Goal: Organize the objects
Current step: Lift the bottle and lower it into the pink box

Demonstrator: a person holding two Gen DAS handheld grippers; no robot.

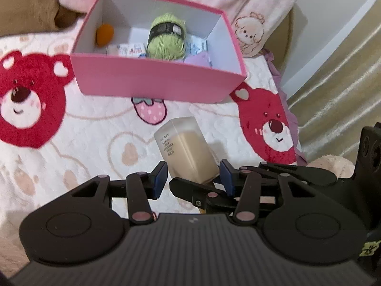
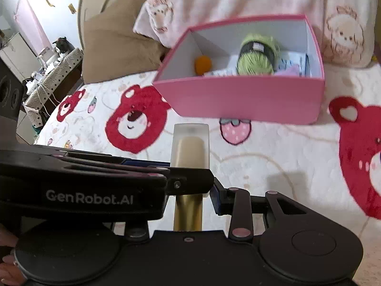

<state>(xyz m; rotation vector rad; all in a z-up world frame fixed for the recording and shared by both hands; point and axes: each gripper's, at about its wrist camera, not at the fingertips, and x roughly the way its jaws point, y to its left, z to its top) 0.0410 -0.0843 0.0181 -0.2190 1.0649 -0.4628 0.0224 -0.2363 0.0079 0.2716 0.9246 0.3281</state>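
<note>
Both grippers, left (image 1: 194,174) and right (image 2: 190,188), pinching frosted bottle (image 1: 188,150) at lower centre, lifted above bear blanket (image 1: 78,140). Pink box (image 1: 162,81) upper centre, green yarn (image 1: 166,38) inside.

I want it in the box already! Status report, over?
Left gripper and right gripper both clamped on bottle. Bottle short of pink box, not in yet. Nothing between them, over.

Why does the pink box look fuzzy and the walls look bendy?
Left wrist view: the pink box and green yarn are smeared by motion blur. Right wrist view: the box is blurred too, and the fisheye lens curves the room's edges.
</note>
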